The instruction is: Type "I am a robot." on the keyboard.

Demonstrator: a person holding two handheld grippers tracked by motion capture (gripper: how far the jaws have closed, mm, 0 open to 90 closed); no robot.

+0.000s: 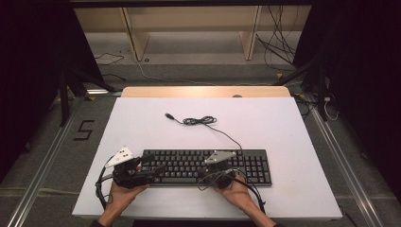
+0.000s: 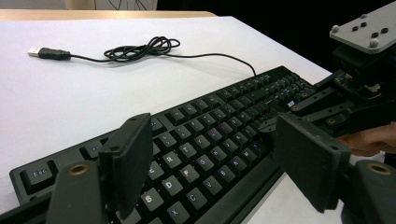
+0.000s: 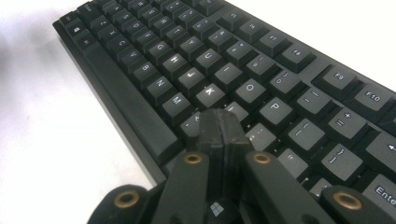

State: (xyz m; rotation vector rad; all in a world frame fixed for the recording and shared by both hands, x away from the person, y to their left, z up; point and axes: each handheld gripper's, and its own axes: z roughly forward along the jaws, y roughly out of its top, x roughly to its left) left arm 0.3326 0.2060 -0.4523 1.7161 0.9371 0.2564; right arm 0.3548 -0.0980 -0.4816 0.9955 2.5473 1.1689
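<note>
A black keyboard (image 1: 248,164) lies near the front of the white table (image 1: 283,127). Its cable (image 1: 201,121) coils behind it and ends in a loose USB plug (image 1: 168,115). My left gripper (image 1: 153,163) hovers over the keyboard's left end, open, with the letter keys (image 2: 205,154) showing between its jaws and nothing held. My right gripper (image 1: 204,174) is shut with nothing in it. Its tip (image 3: 222,126) sits low over the bottom letter row of the keyboard (image 3: 243,70), near the space bar's right end. The right gripper (image 2: 355,93) also appears beyond the left jaws.
The coiled cable (image 2: 140,49) and USB plug (image 2: 46,52) lie on the bare white surface behind the keyboard. A wooden table edge (image 1: 203,91) runs along the back. Wooden shelf legs and loose wires stand on the floor beyond it.
</note>
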